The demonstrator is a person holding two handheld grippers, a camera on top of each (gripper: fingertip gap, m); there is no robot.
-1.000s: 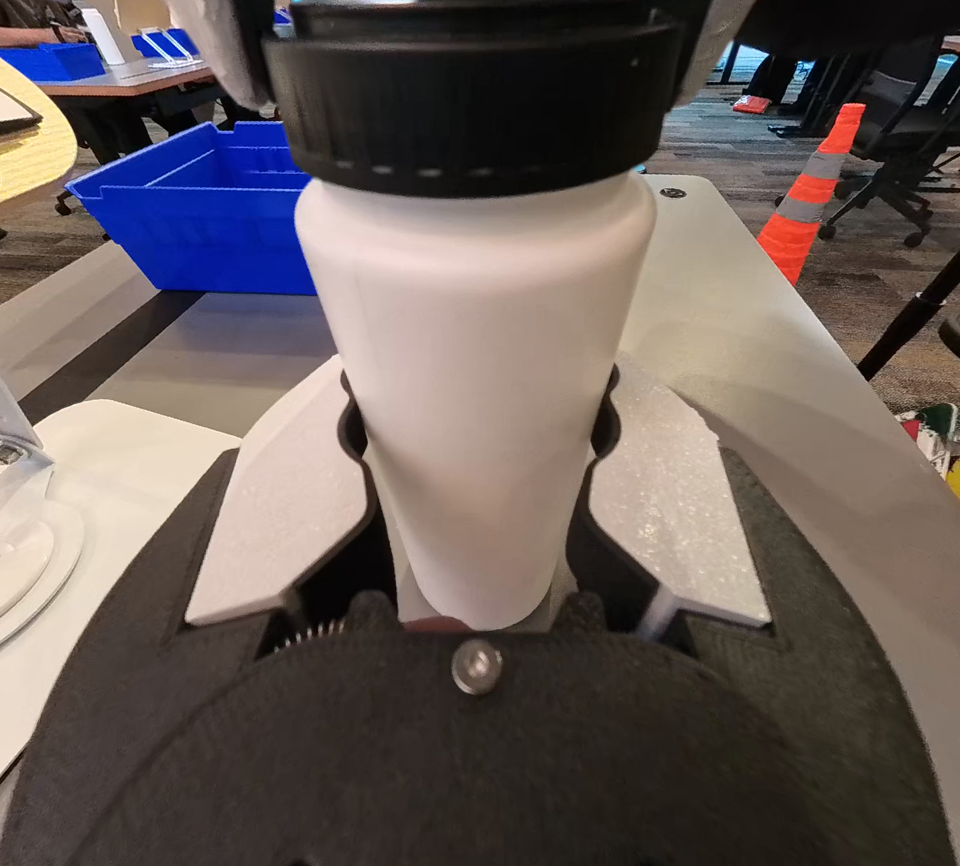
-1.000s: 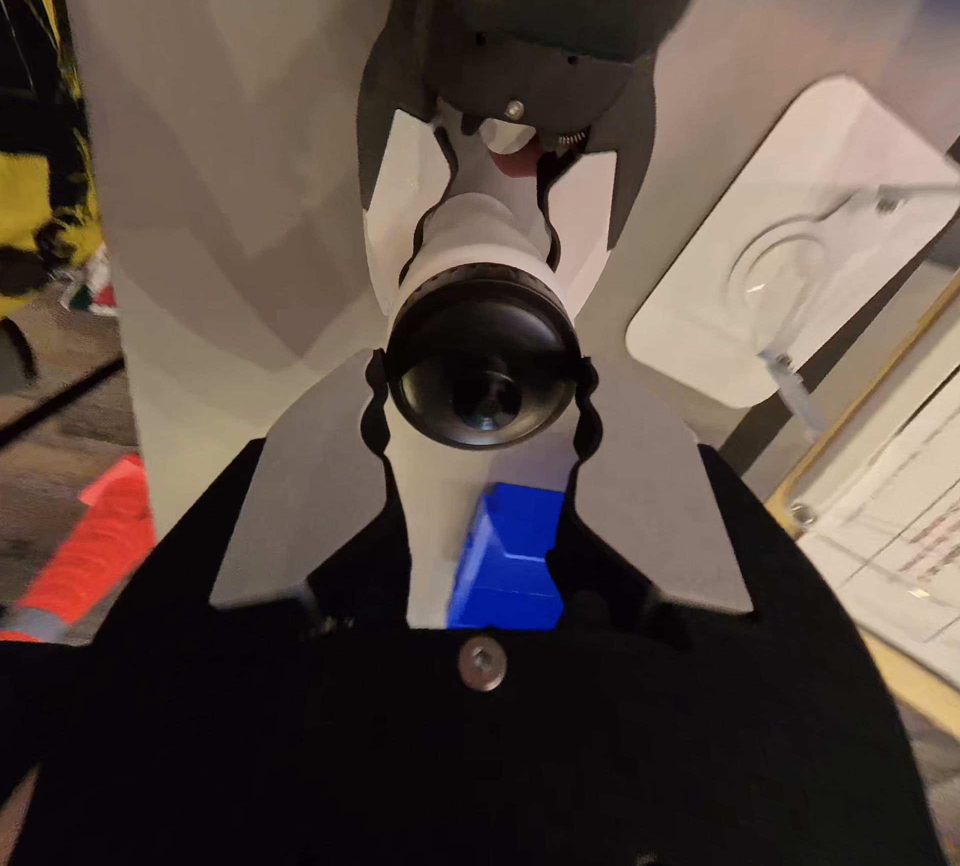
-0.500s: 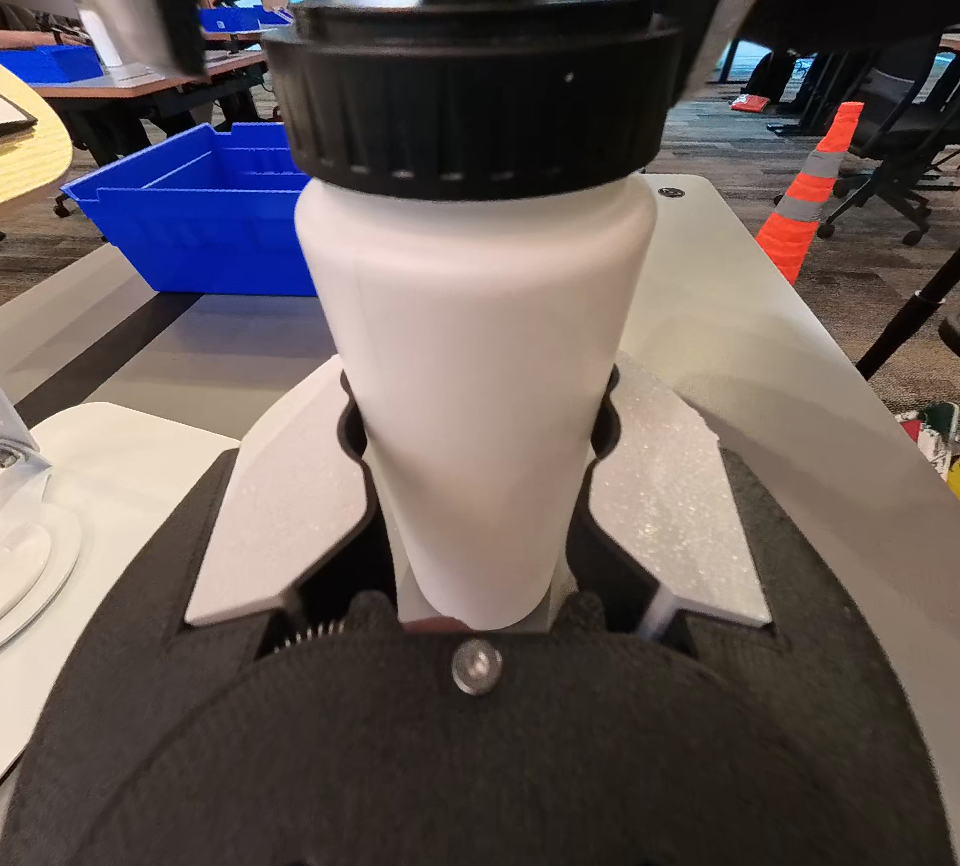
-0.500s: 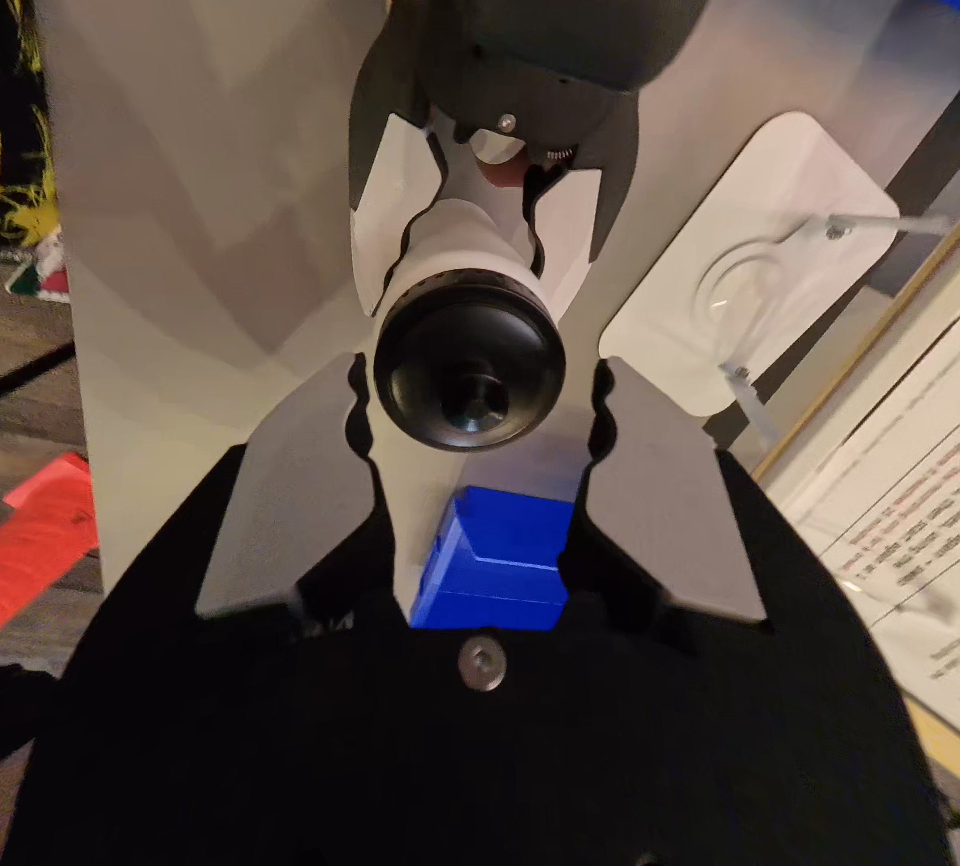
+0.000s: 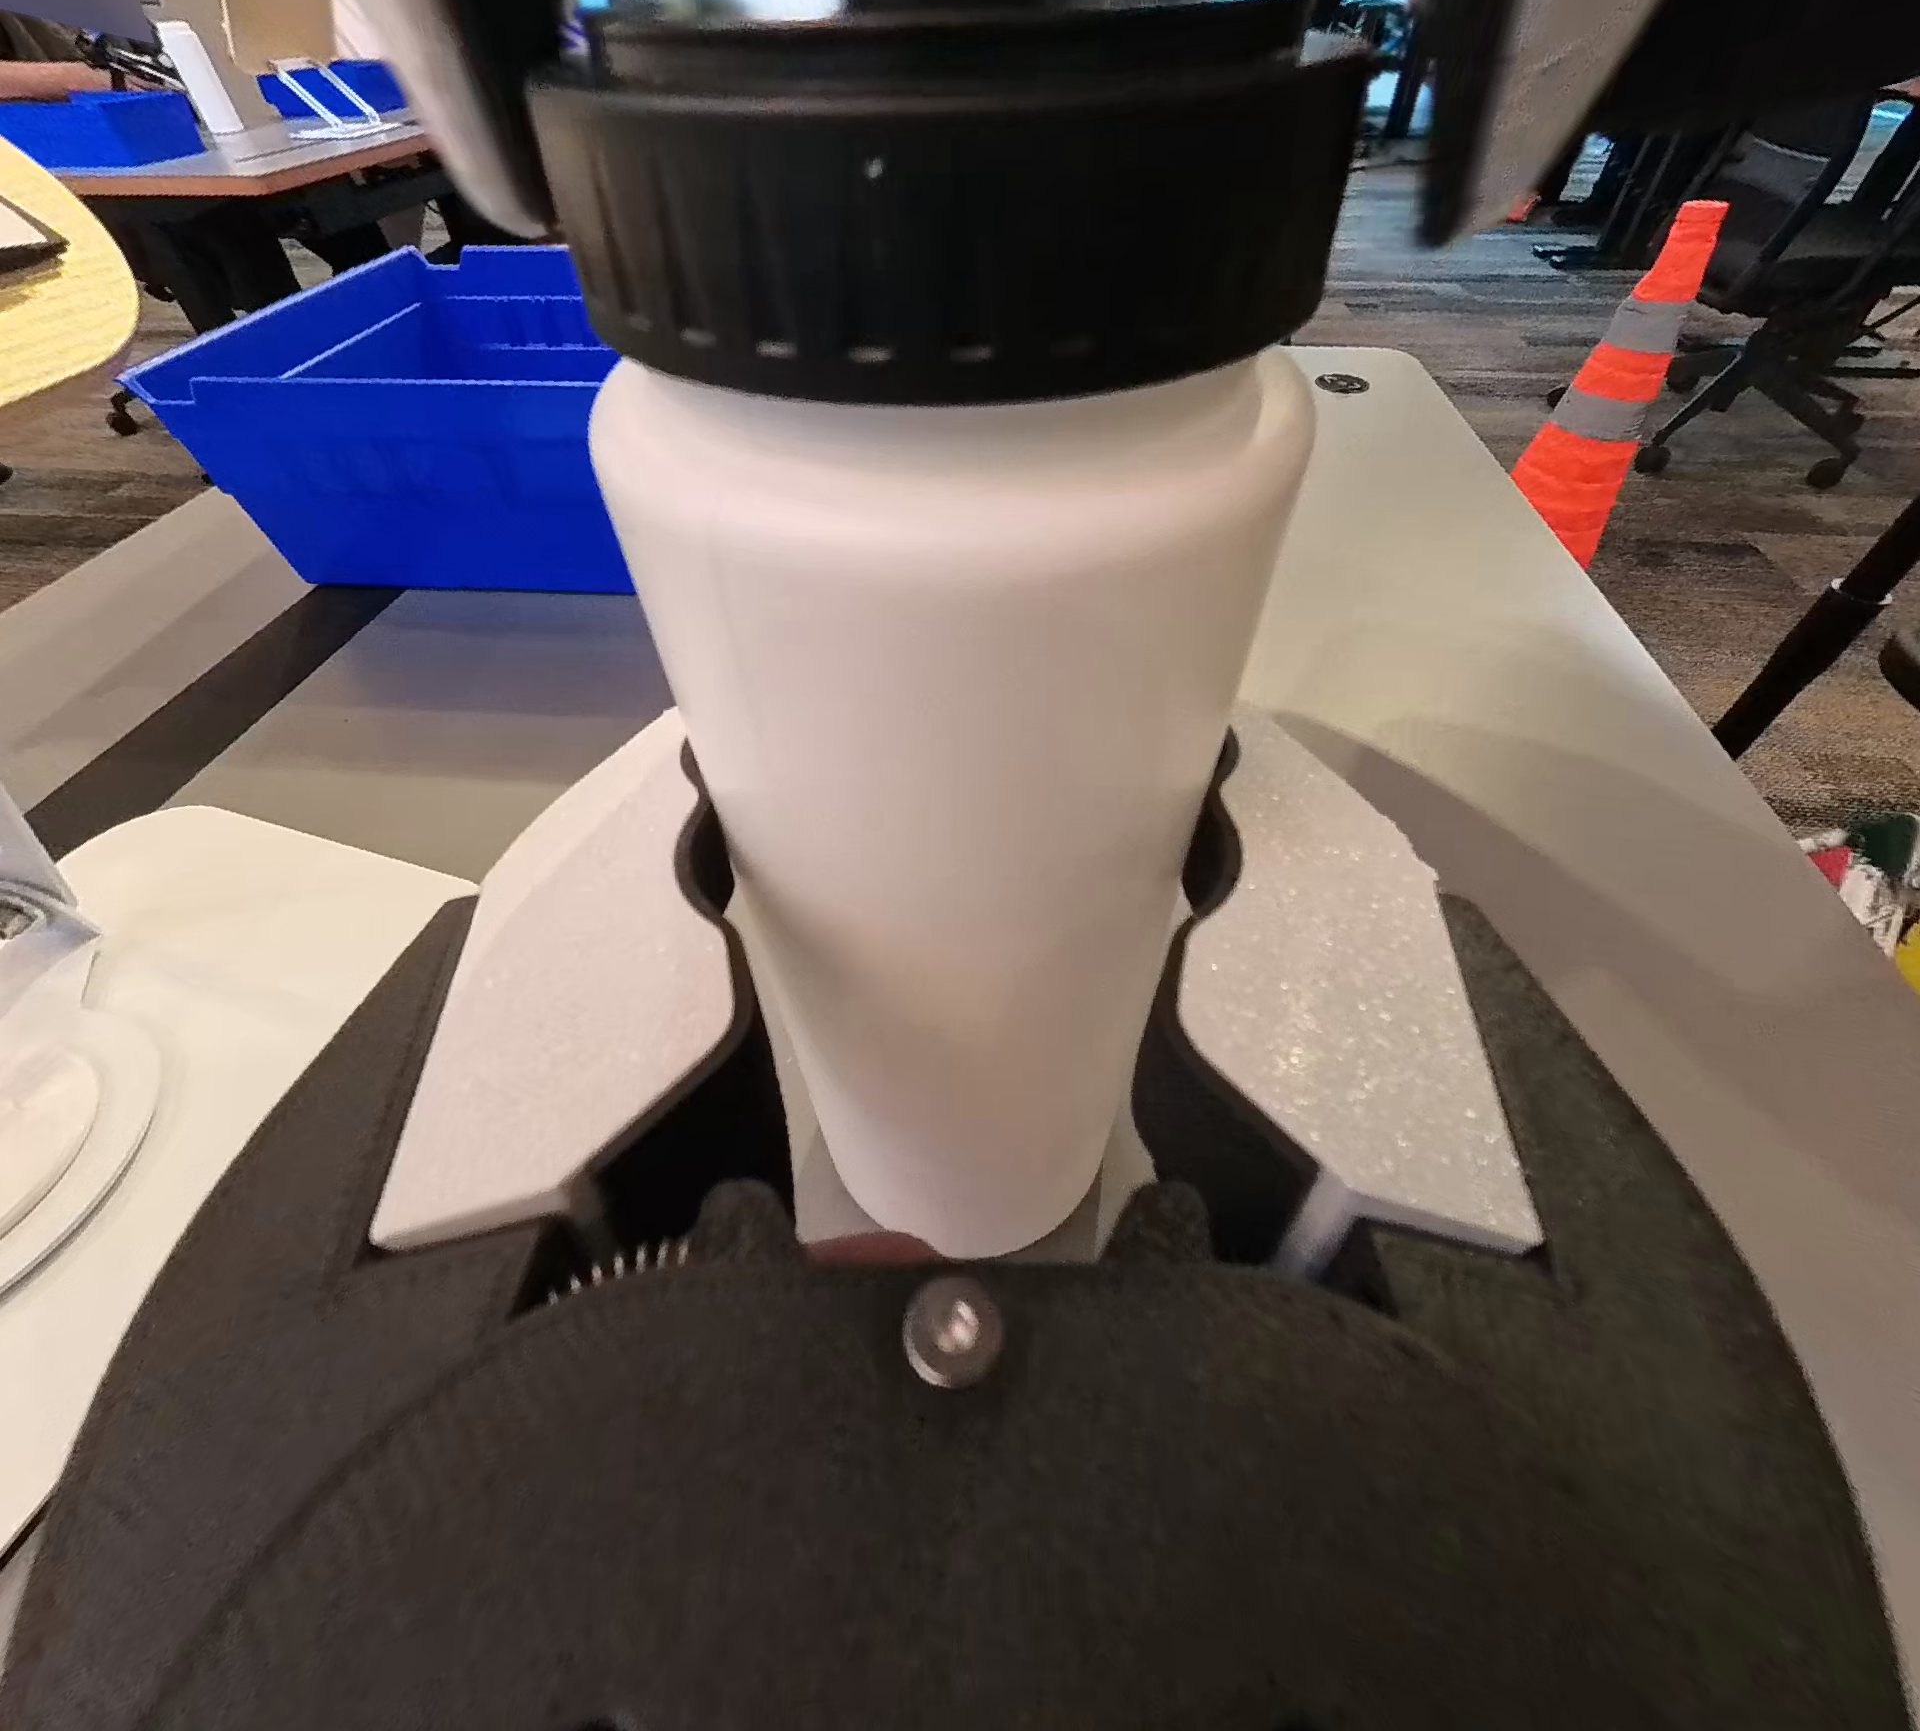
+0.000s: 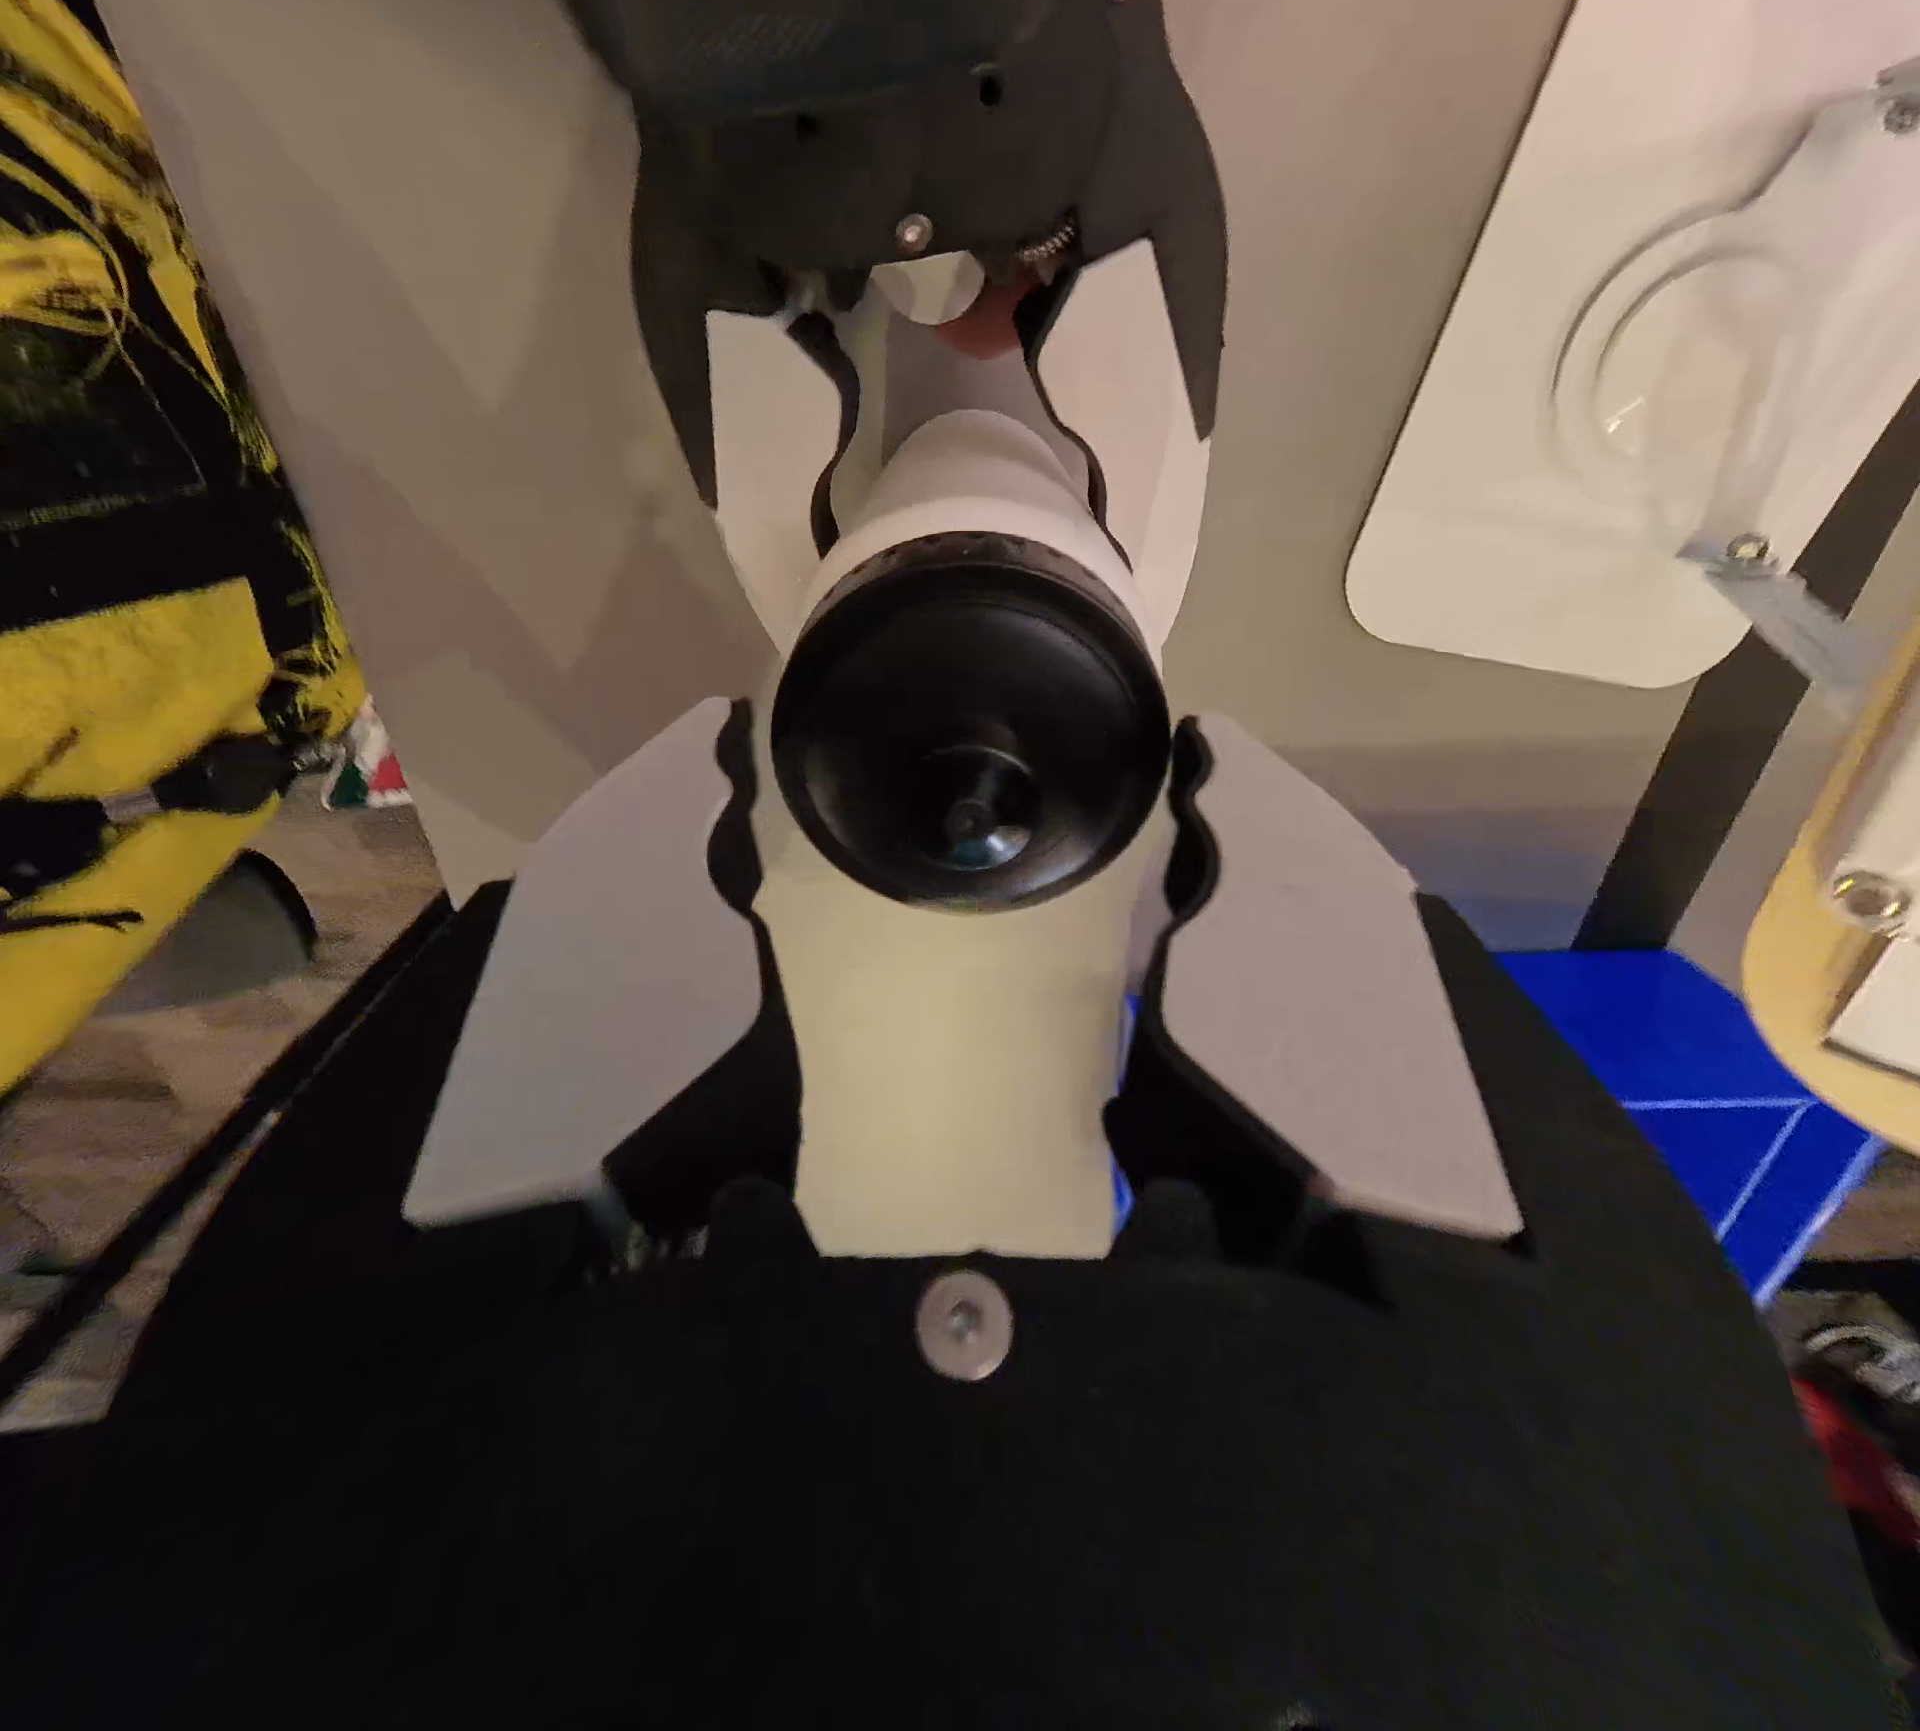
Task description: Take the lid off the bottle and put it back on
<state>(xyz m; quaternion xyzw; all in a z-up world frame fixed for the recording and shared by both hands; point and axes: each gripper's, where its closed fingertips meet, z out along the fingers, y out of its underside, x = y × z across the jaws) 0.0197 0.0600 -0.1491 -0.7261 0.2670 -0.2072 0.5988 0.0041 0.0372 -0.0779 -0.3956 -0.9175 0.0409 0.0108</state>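
Note:
A white bottle with a black ribbed lid stands upright over the grey table. My left gripper is shut on the bottle's lower body. From above, the right wrist view shows the lid and the left gripper beyond it. My right gripper is open and straddles the lid, its right finger close to the rim and a small gap on the left. Its fingers also show, blurred, on both sides of the lid in the left wrist view.
A blue bin stands on the table behind the bottle. A white board with a clear stand lies at the left. An orange cone and office chairs stand on the floor at the right.
My right gripper let go of the lid and opened, then turned about the lid's axis and came back astride it. The lid stayed on the bottle, and the left gripper held still.

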